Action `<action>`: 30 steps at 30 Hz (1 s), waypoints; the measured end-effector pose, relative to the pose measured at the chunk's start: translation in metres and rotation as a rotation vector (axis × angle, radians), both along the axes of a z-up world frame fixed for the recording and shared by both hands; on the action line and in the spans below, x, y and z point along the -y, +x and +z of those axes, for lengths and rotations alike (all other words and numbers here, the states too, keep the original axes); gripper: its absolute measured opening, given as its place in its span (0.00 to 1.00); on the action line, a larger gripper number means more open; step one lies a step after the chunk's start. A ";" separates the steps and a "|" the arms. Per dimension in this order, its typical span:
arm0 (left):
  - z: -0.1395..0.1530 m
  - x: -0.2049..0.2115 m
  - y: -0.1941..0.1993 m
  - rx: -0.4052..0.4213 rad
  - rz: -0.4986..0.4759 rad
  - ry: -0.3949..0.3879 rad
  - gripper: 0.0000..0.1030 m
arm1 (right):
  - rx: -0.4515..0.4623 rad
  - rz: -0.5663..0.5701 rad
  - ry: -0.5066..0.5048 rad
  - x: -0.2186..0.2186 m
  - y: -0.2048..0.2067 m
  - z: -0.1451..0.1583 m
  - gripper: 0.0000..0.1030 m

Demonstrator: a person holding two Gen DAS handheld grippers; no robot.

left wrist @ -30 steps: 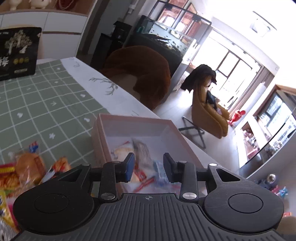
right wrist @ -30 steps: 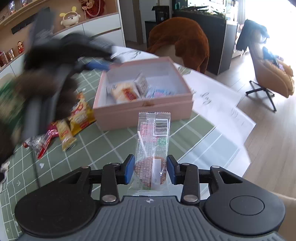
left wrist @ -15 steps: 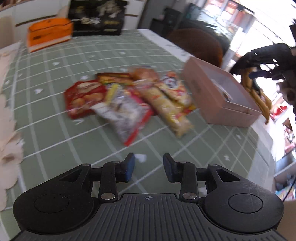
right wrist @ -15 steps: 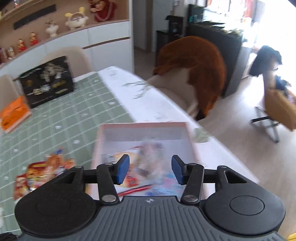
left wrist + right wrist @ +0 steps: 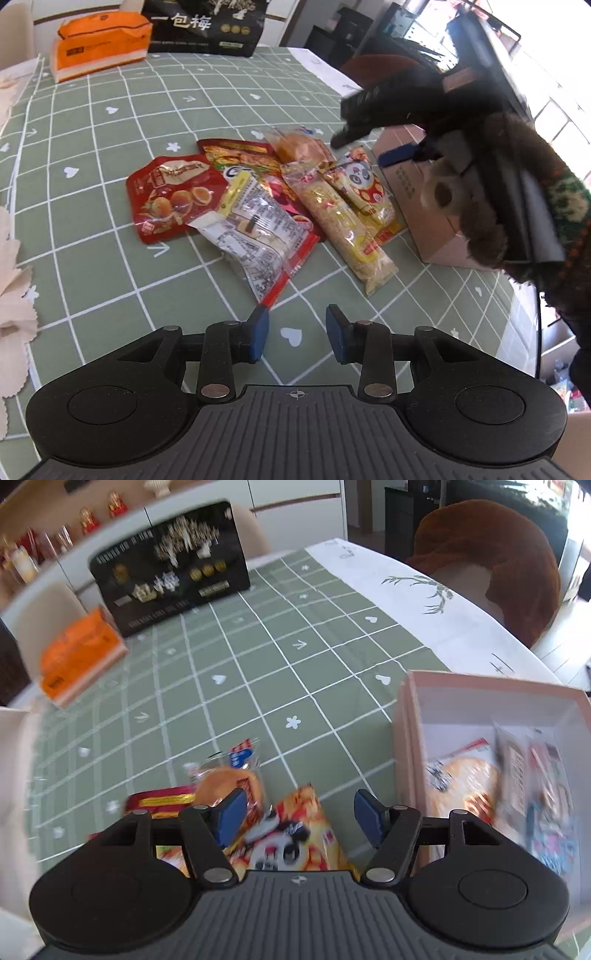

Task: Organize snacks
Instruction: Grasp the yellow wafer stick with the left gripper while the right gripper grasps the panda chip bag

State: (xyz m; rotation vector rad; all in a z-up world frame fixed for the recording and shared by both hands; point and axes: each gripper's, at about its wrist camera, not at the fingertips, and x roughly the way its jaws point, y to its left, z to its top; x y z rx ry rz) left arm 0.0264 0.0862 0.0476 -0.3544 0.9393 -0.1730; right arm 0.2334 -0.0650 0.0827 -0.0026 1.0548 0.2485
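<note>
A pile of snack packets lies on the green checked tablecloth: a red packet [image 5: 170, 195], a clear labelled packet [image 5: 258, 229], a long yellow packet [image 5: 343, 225], a panda packet [image 5: 364, 188] and a bun packet [image 5: 295, 146]. My left gripper [image 5: 297, 332] hovers in front of the pile, its pads a little apart with nothing between them. My right gripper [image 5: 297, 819] hangs over the panda packet [image 5: 291, 845], jaws opening and empty. The pink box [image 5: 410, 738] to its right holds several packets, among them a round cake packet [image 5: 458, 782].
An orange tissue pack [image 5: 96, 40] and a black bag [image 5: 207, 26] stand at the table's far end. A hand in a furry brown sleeve [image 5: 480, 184] carries the right gripper [image 5: 369, 146] beside the pink box [image 5: 424, 206]. A brown chair [image 5: 491, 565] stands past the white table edge.
My left gripper swung from the box over to the snack pile. My right gripper let go of the clear packet over the box, moved left over the pile, and its jaws widened.
</note>
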 end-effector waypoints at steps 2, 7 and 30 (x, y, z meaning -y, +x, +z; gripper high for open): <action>-0.001 -0.006 0.001 -0.004 0.021 -0.018 0.37 | -0.012 0.001 -0.059 -0.008 0.003 -0.009 0.52; -0.002 -0.014 0.002 -0.009 0.058 -0.028 0.37 | -0.037 0.109 -0.035 -0.014 -0.038 -0.005 0.39; -0.003 0.060 0.061 0.036 -0.158 0.285 0.33 | 0.035 0.024 0.122 0.104 -0.184 -0.006 0.70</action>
